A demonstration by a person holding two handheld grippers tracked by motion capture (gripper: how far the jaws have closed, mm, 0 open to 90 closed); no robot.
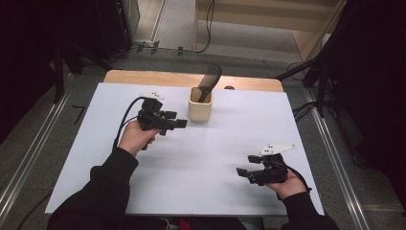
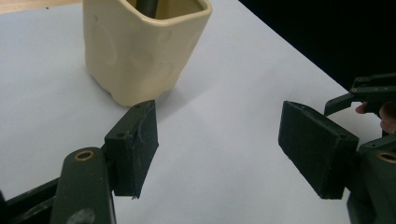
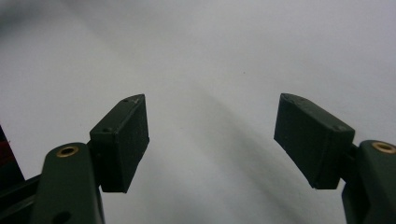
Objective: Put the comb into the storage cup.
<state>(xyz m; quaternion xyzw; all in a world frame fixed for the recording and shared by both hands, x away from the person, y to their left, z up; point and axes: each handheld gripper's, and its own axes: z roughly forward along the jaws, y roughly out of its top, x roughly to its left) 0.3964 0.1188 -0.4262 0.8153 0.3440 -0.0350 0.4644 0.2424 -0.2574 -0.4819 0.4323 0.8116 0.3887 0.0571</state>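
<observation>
Left gripper sits just left of the cup, jaws apart, likely lined up to steady it. Comb leans inside the cup. Right gripper, jaws apart too, idles well clear of the cup.

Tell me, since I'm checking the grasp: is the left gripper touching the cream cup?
Apart. In the left gripper view, the left gripper has open jaws, with bare table between them and the cream cup.

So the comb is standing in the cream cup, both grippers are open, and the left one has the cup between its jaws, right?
Not quite. The left gripper is open but short of the cream cup; the left gripper view shows bare table between its jaws. The comb does stand in the cup, and the right gripper is open.
</observation>
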